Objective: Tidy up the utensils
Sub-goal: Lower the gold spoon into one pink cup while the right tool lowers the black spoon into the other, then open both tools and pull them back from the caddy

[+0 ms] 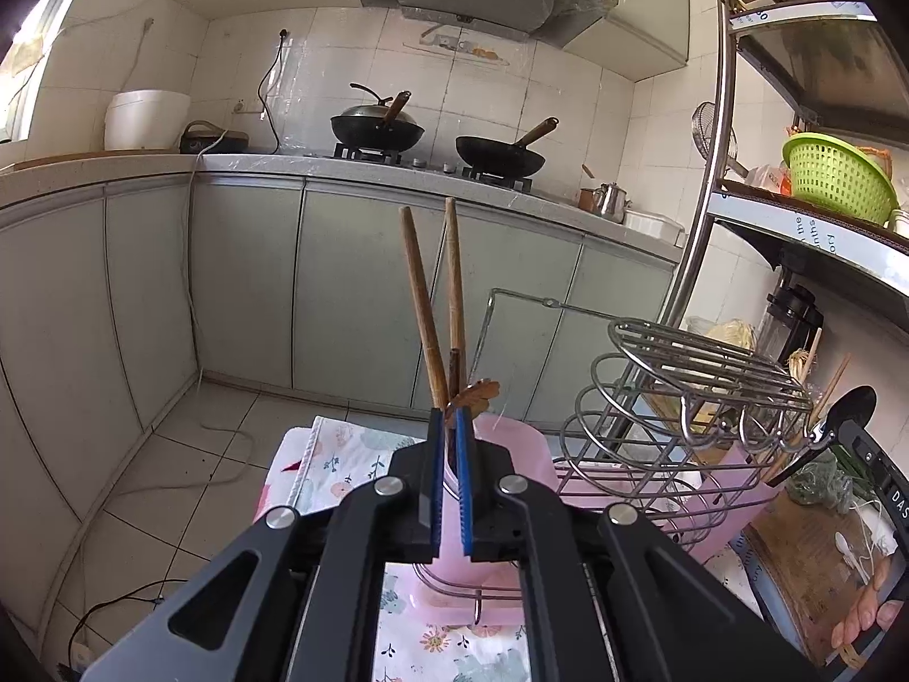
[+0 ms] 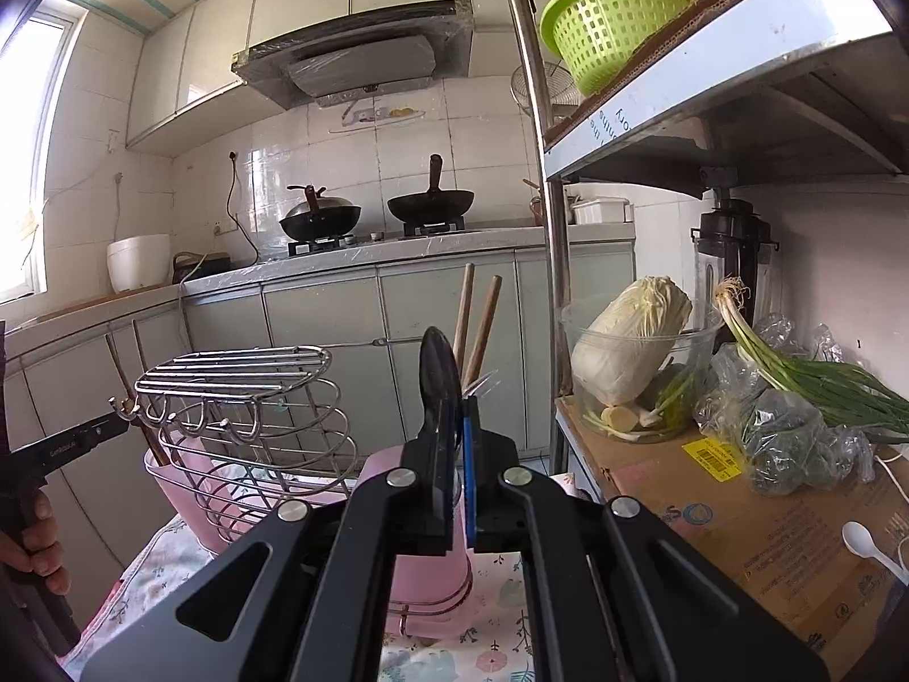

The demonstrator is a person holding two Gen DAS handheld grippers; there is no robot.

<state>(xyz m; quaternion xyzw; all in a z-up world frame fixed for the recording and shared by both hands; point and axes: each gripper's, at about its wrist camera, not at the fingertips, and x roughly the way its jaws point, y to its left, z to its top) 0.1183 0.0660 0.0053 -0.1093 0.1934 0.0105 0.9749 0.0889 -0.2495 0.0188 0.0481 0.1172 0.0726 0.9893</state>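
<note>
In the left wrist view, my left gripper is shut on the lower ends of two wooden chopsticks that rise steeply above a pink holder. A small brown leaf-shaped piece sits at the fingertips. In the right wrist view, my right gripper is shut on a black spoon, bowl upward, over the pink holder. Two more wooden chopsticks stand behind the spoon. A wire rack lies between the grippers. My left gripper shows at the far left.
A floral cloth covers the surface under the rack. To the right, a cardboard-topped shelf carries a bowl with cabbage, bagged greens and a white spoon. A metal shelf post stands close by. Cabinets and woks line the far wall.
</note>
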